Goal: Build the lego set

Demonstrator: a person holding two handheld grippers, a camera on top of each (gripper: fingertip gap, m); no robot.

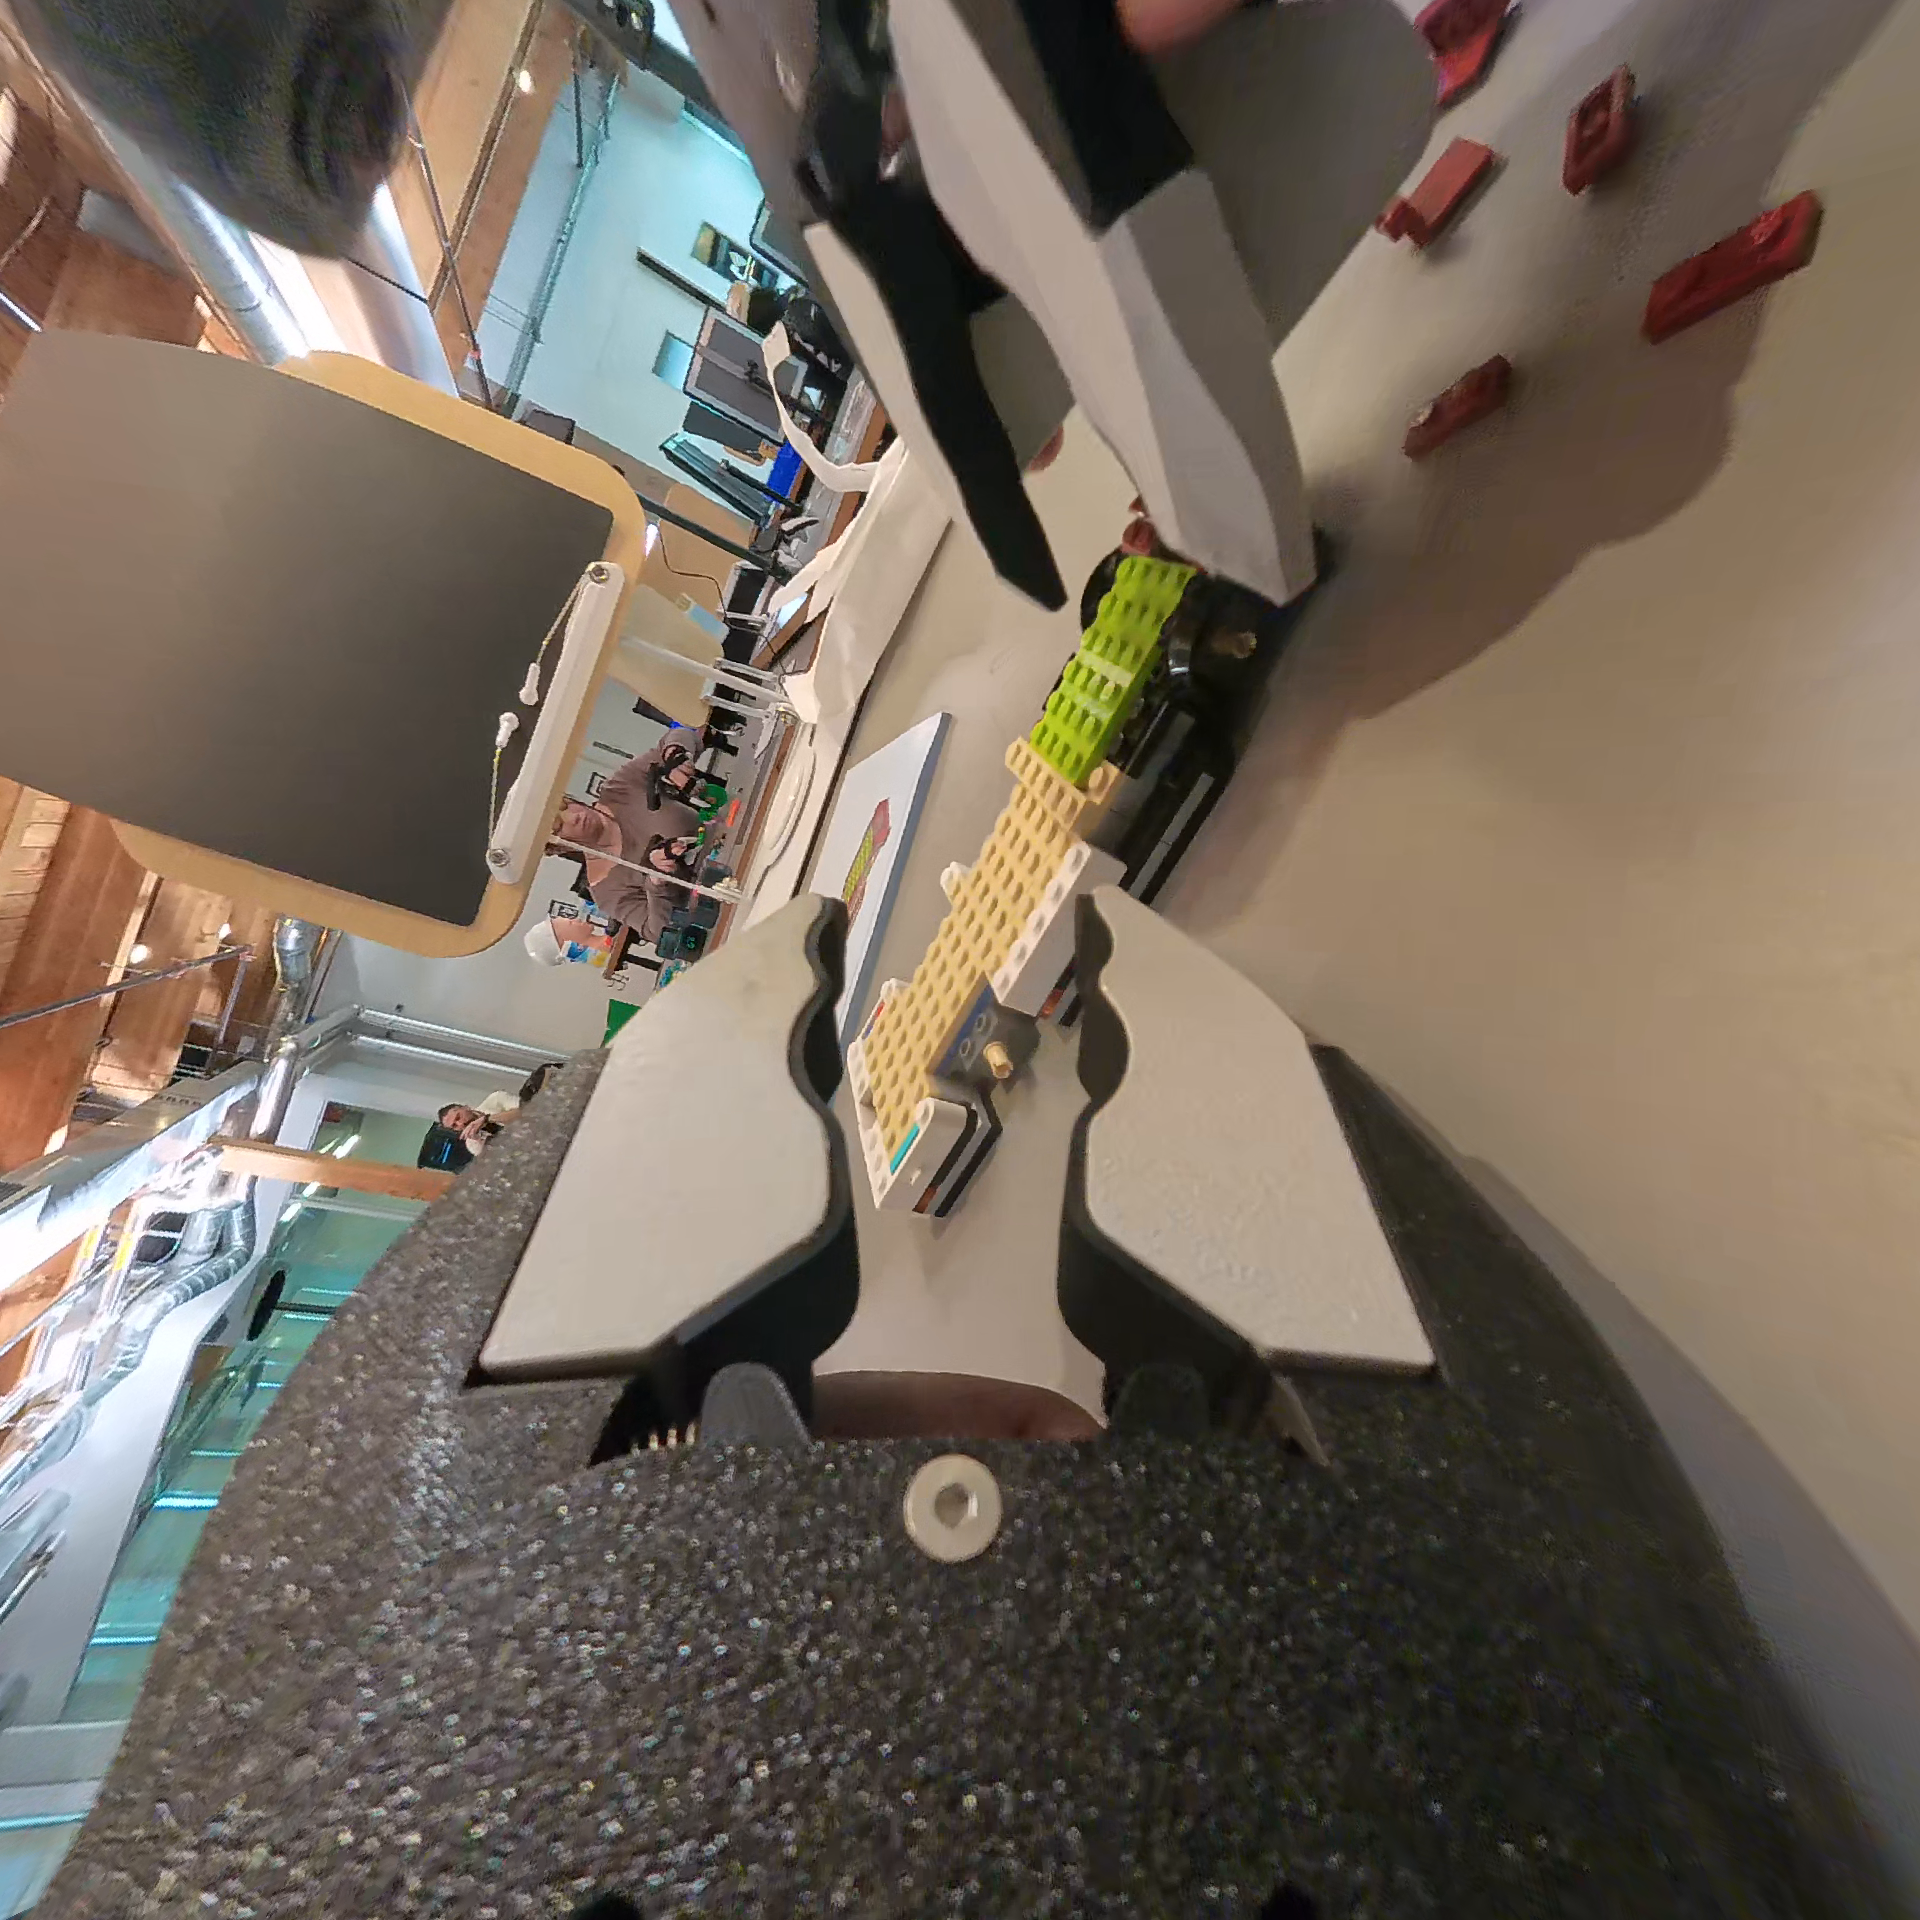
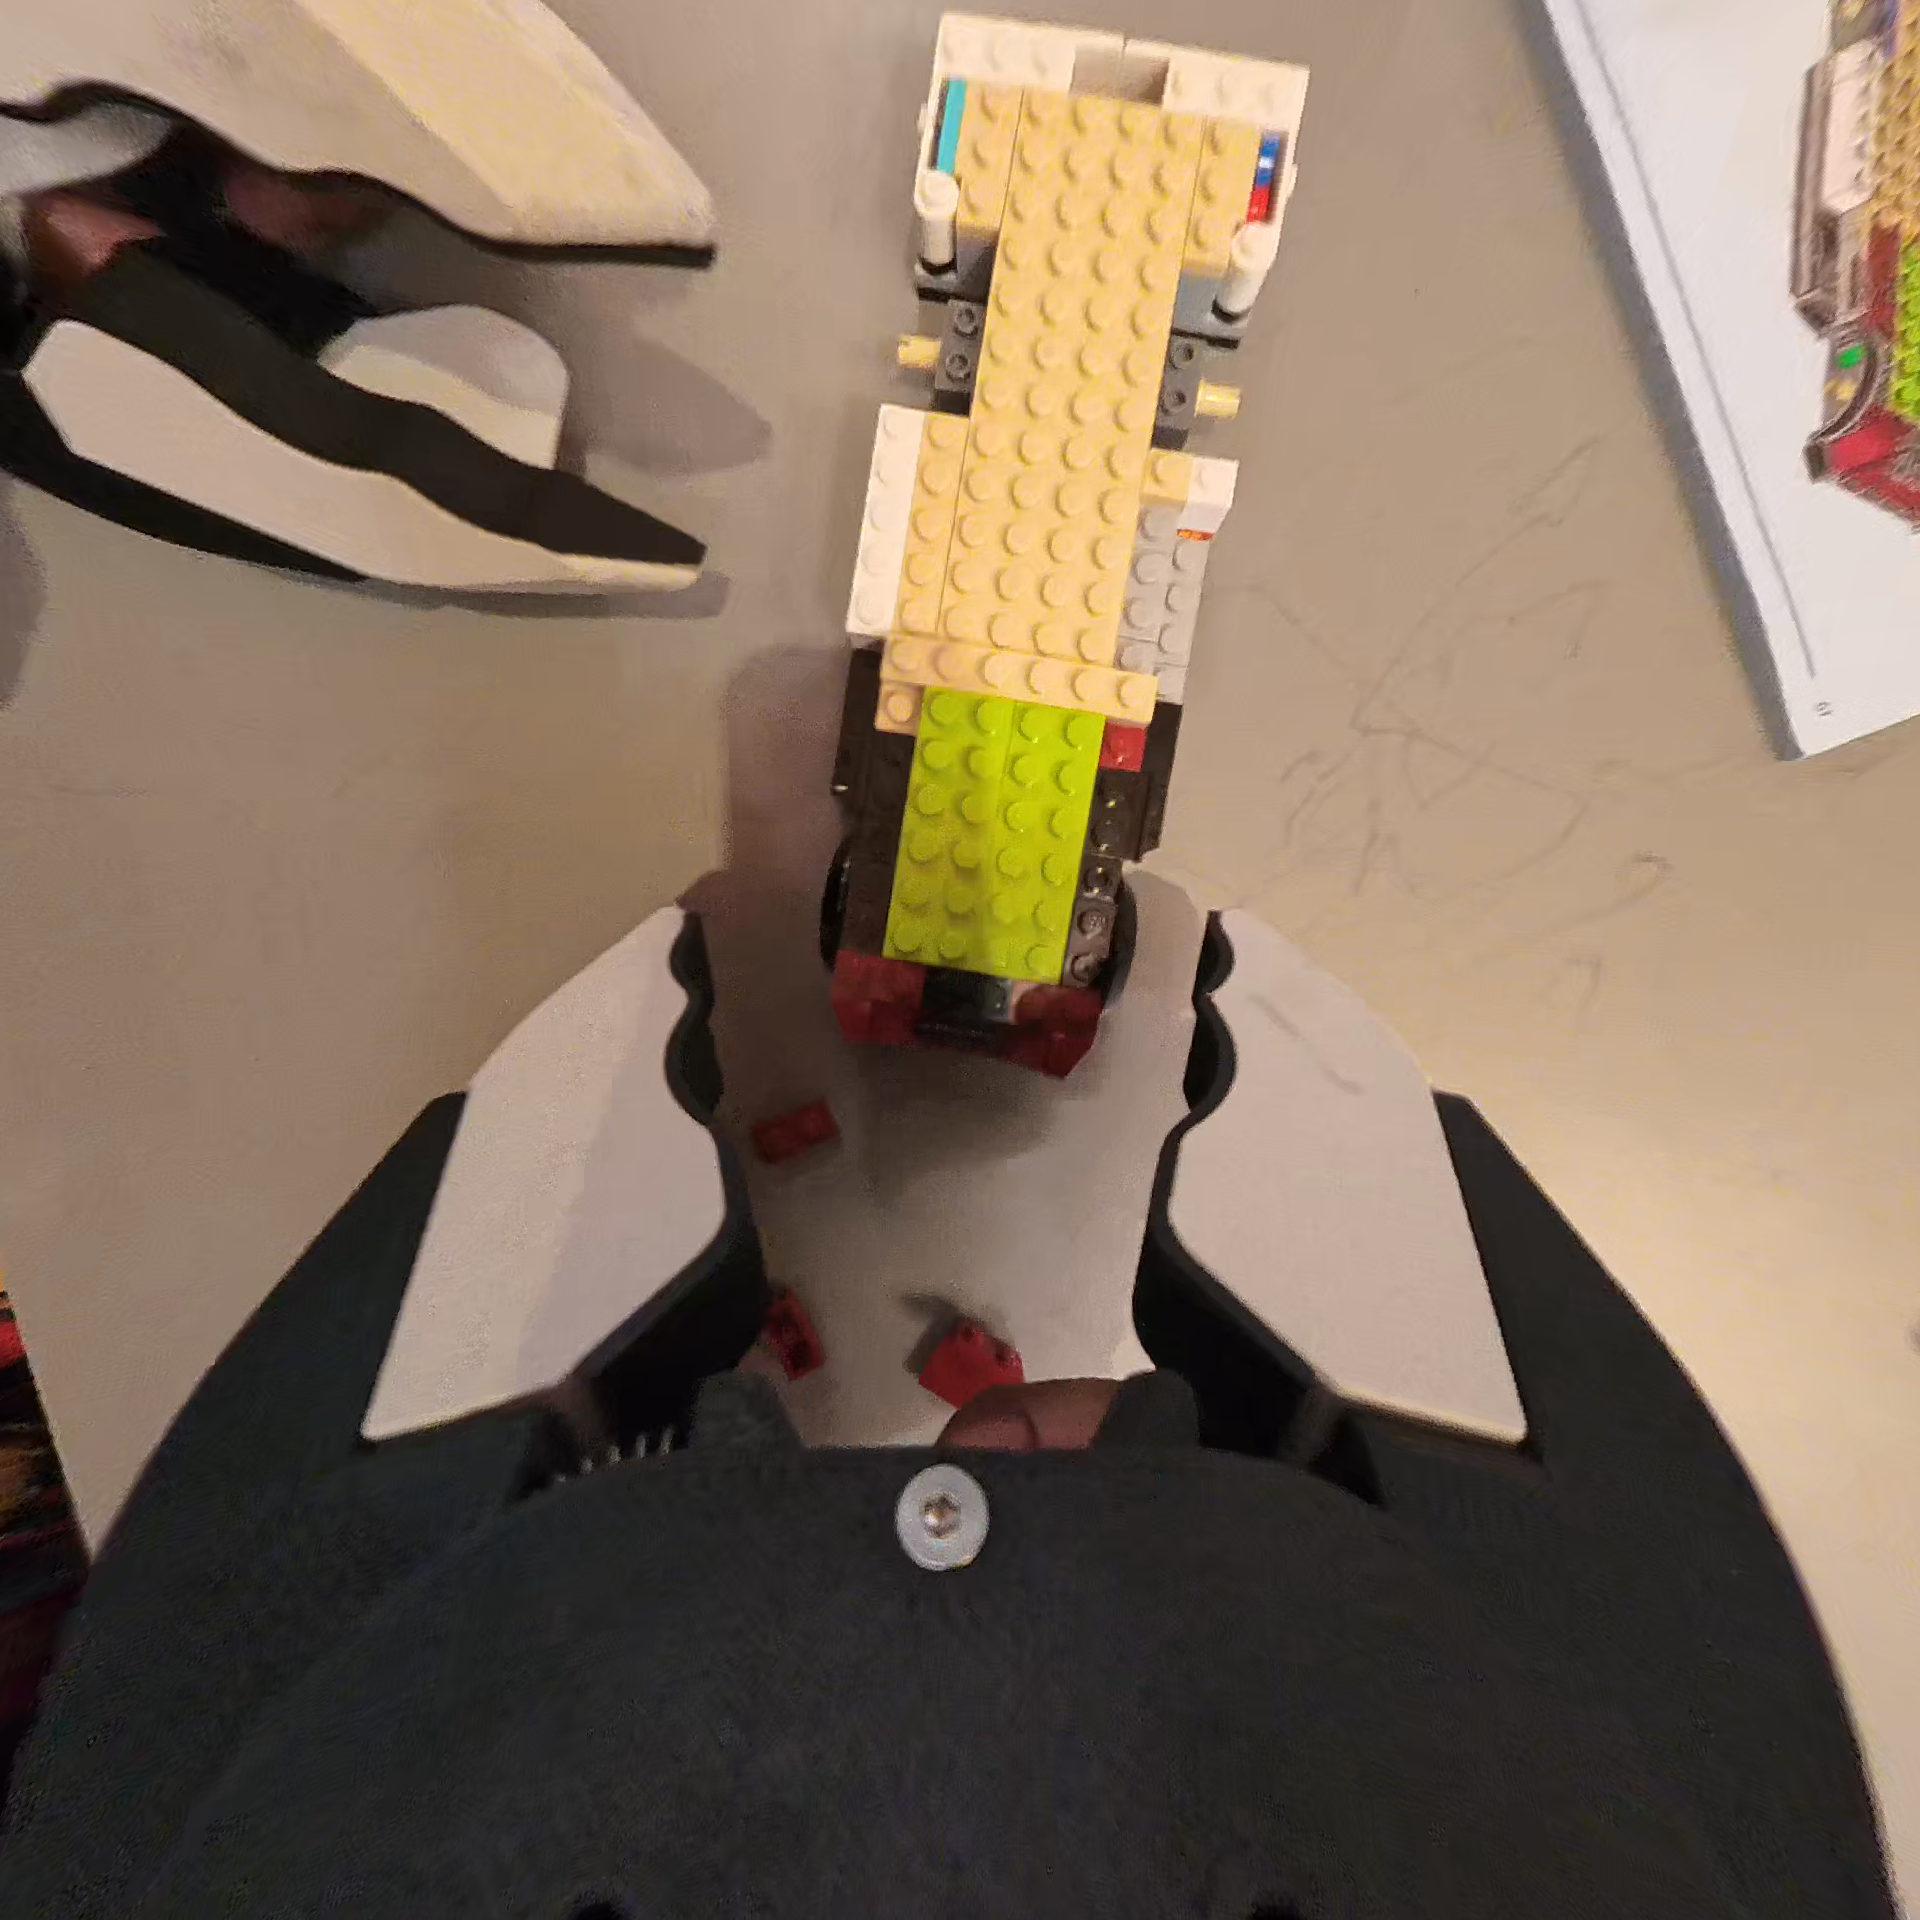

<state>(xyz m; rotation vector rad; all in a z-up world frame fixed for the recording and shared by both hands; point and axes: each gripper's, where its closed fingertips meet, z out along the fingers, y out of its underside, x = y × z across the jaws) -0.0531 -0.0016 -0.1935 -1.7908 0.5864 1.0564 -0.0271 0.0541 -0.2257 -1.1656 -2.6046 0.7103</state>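
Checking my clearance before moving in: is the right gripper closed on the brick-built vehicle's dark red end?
No: the right gripper stands wide open, with bare table visible between each finger and the brick-built vehicle's dark red end.

Open-plan workshop/lab: exposed ducts [image 1: 244, 272], wood-clad walls [image 1: 62, 997], ppl working at rows of benches [image 1: 790, 769] in bkgd.

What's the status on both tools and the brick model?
Left tool open astride the brick model's white end, not gripping. Right tool open at its dark-red end. Loose dark-red bricks on table.
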